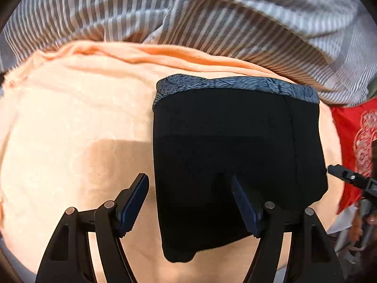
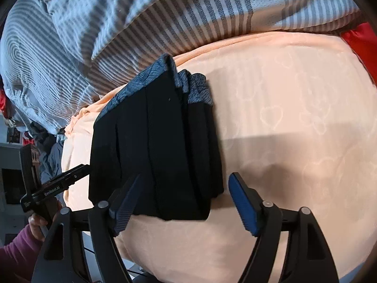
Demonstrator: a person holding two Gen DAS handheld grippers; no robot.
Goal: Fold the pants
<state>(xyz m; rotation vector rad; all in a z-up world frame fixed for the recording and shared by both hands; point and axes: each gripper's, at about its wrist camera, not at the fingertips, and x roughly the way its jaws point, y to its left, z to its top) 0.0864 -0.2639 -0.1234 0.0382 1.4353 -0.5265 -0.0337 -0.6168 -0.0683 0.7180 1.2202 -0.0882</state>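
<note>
The black pants (image 1: 235, 165) were seen folded into a compact rectangle on the peach blanket (image 1: 70, 129), long axis running away from the cameras, the blue-grey patterned waistband (image 1: 235, 85) at the far end beside the striped bedding (image 1: 235, 23). Layered folds were shown along one side. The left tool (image 1: 190, 202) was held over the near end, fingers spread apart, nothing gripped. The right tool (image 2: 186, 202) was likewise held apart, one finger over the pants' near edge.
</note>
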